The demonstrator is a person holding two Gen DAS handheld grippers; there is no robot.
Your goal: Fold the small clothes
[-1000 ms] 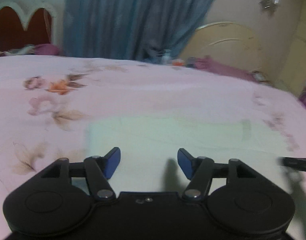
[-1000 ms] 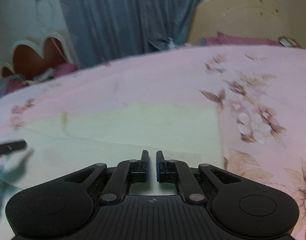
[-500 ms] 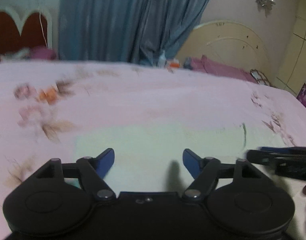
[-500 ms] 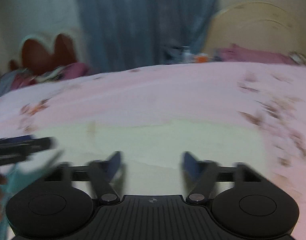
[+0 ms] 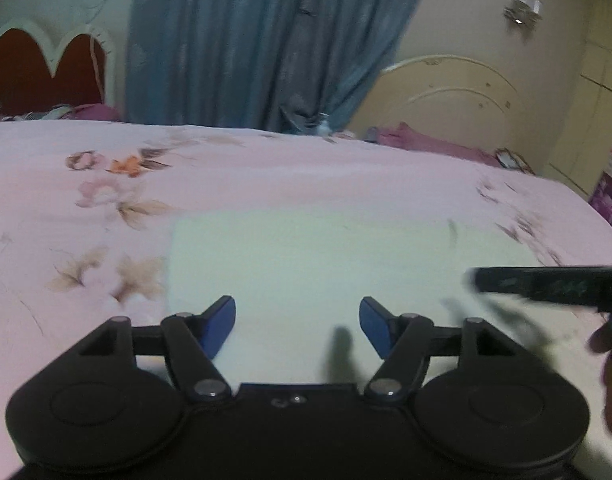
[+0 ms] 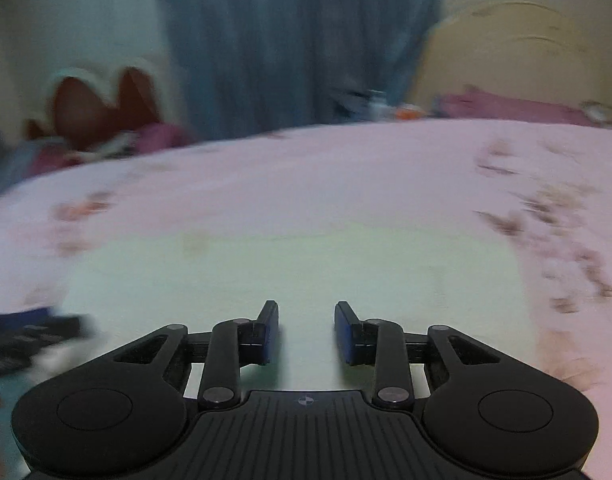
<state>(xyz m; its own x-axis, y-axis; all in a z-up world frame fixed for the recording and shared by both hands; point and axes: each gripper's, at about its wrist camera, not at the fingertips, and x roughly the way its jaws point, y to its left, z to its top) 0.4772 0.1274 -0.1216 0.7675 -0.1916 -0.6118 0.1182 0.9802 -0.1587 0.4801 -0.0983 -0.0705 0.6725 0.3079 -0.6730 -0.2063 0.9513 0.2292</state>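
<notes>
1. Bedspread (image 5: pixel 266 168) in pink with a flower print filled both views; to the left of the cloth lay only printed blossoms.
2. Pale green cloth (image 5: pixel 314 264) lay flat on that bedspread, directly ahead of both grippers, its left edge straight and its far edge running across the picture.
3. Left gripper (image 5: pixel 297 326) hovered over the cloth's near part, jaws wide apart and just narrowing, with nothing pinched between the blue pads (image 5: pixel 220 326).
4. Right gripper (image 6: pixel 306 332) sat over the near edge toward the cloth's right half, jaws partly apart and easing inward, also empty; in the left wrist view it showed only as a dark blurred bar at the right.
5. Long axis of the cloth ran left to right across the bed, with the short side pointing away toward the blue curtain (image 5: pixel 266 40). It looked already folded at least once, though blur in the right wrist view made the layers hard to tell.
6. Doing the next fold well probably meant taking one short end with both grippers, each pinching all layers near a corner, lifting together, carrying it level to the opposite end, and matching edges before letting go, so no layer slid askew.
</notes>
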